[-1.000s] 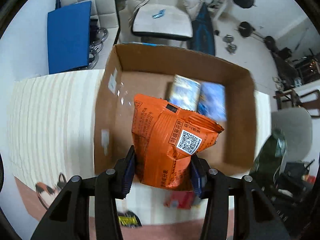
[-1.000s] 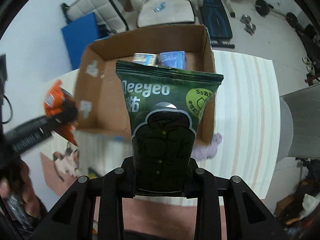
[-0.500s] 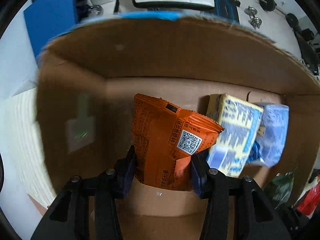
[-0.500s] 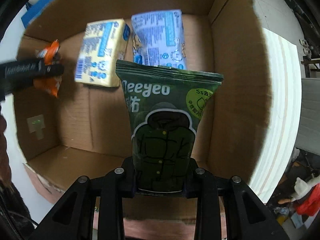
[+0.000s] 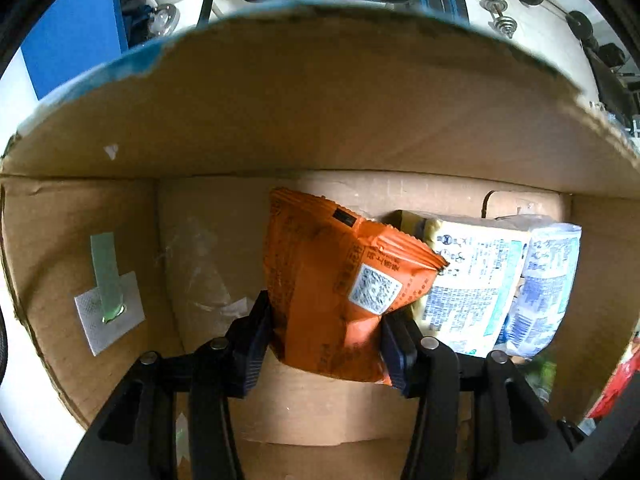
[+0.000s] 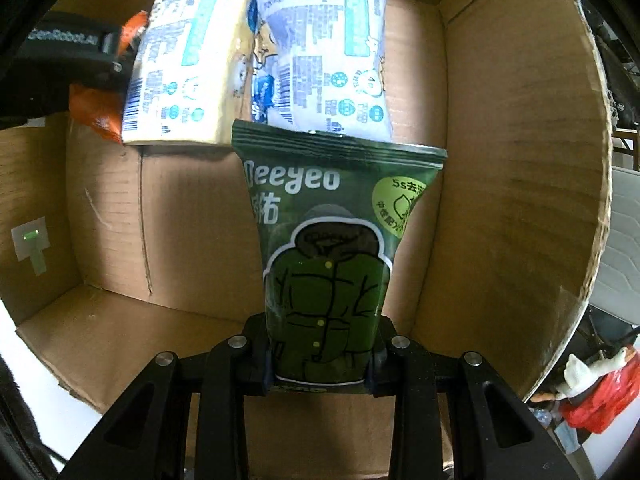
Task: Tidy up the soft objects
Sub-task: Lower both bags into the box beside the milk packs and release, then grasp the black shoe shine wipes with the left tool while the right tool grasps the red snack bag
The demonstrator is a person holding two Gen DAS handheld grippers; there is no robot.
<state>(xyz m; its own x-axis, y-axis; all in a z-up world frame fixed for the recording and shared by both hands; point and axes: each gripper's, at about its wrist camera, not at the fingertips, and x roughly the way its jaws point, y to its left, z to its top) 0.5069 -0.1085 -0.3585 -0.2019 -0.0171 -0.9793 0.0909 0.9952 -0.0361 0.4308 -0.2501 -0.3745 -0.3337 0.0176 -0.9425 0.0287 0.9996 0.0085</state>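
My left gripper (image 5: 326, 340) is shut on an orange packet (image 5: 336, 292) and holds it inside the cardboard box (image 5: 320, 112), just left of a yellow tissue pack (image 5: 468, 280) and a blue tissue pack (image 5: 548, 280). My right gripper (image 6: 320, 364) is shut on a dark green Deeyeo pouch (image 6: 328, 256), held over the box floor (image 6: 192, 220) in front of the blue pack (image 6: 324, 44). In the right wrist view the left gripper (image 6: 64, 56) and the orange packet (image 6: 100, 112) sit beside the yellow pack (image 6: 184, 64).
The box walls (image 6: 520, 160) rise close on all sides. A green tape tab with a white patch (image 5: 108, 300) is stuck on the left wall. A red bag and a white item (image 6: 592, 392) lie outside to the right.
Both grippers have moved from above the table down into the box. The orange packet now sits close beside the yellow pack, and the green pouch is lower over the floor.
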